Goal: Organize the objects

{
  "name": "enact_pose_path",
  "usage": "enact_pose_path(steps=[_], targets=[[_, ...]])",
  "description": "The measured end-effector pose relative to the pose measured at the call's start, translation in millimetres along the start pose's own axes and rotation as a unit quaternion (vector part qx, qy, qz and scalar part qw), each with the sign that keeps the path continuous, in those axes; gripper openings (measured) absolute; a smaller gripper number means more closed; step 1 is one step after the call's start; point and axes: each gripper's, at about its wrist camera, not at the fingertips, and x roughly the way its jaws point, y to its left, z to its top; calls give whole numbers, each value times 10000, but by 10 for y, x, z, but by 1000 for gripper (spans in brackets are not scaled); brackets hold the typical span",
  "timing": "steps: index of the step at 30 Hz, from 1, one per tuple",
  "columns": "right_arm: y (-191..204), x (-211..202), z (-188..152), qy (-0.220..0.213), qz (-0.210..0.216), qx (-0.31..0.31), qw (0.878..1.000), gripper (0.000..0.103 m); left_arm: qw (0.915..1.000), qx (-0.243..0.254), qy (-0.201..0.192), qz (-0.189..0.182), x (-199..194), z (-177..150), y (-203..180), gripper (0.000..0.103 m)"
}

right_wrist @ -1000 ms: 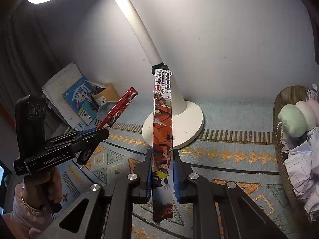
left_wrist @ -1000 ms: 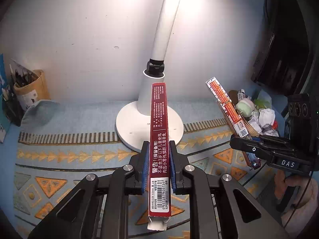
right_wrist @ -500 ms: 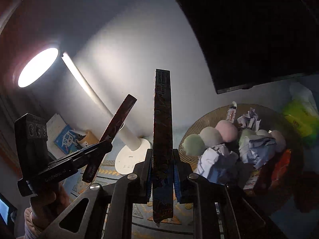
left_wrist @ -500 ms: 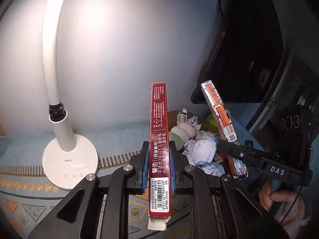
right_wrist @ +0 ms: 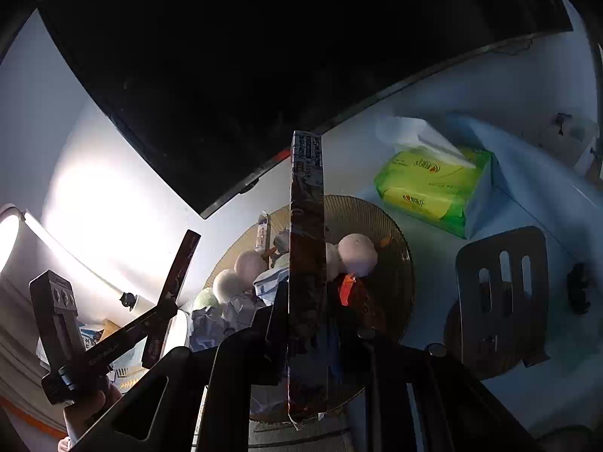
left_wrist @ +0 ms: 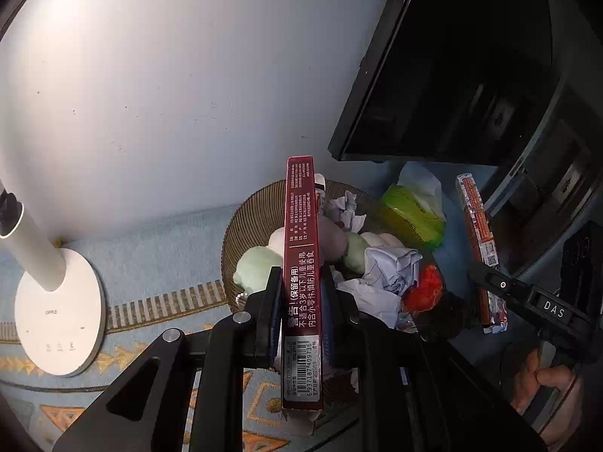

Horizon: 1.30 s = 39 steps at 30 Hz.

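While both hover over the basket (left_wrist: 233, 233), left gripper (left_wrist: 300, 293) clamps a red box (left_wrist: 301, 263); right gripper (right_wrist: 307, 312) clamps a printed box (right_wrist: 307, 226).

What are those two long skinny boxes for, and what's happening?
A person is tidying a desk with a handheld gripper in each hand. The left gripper is shut on a dark red box, and the right gripper is shut on a box with cartoon pictures. Both boxes are held upright over a round woven basket full of crumpled paper and soft round balls. Neither has been let go yet.
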Motion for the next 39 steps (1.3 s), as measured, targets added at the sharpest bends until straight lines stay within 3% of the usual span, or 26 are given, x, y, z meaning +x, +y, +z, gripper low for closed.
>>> enact_pose_path(steps=[5, 8, 9, 11, 12, 13, 15, 16, 21, 25, 28, 30, 35, 39], targets=[[43, 154, -68, 148, 6, 98, 9998, 17, 9998, -55, 92, 177, 129, 110, 27, 14], [98, 257, -86, 298, -43, 191, 9994, 17, 9987, 87, 126, 478, 254, 115, -7, 14], [119, 297, -88, 382, -110, 216, 9990, 21, 9989, 25, 143, 450, 304, 117, 1, 14], [154, 346, -92, 443, -274, 286, 9982, 43, 9995, -128, 125, 253, 369, 123, 11, 16], [173, 349, -83, 430, -328, 271, 9982, 69, 9995, -149, 127, 231, 383, 126, 12, 25], [193, 340, -77, 371, -406, 240, 9982, 86, 9994, -166, 183, 244, 400, 131, 19, 49], [246, 298, -70, 223, -537, 123, 9982, 87, 9990, -101, 263, 345, 414, 134, 4, 100], [268, 287, -67, 215, -586, 83, 9980, 87, 9988, -29, 213, 443, 405, 120, -2, 102], [280, 244, -65, 172, -637, 204, 9976, 90, 9987, -92, 104, 490, 356, 47, 73, 103], [306, 227, -79, 179, -716, 263, 9969, 101, 9975, -56, 44, 702, 266, 4, 126, 103], [389, 111, -113, 147, -1005, 298, 9944, 103, 9962, -47, 1, 875, 165, -30, 162, 103], [498, 32, -155, 125, -908, 287, 9954, 103, 9954, -40, -40, 953, 43, -43, 211, 103], [1042, -67, -354, 204, -768, -104, 9968, 103, 9908, 2, -245, 1332, -469, -106, 359, 103], [1611, -66, -620, 326, -506, -530, 9968, 103, 9816, 36, -480, 1846, -1118, -169, 597, 103]])
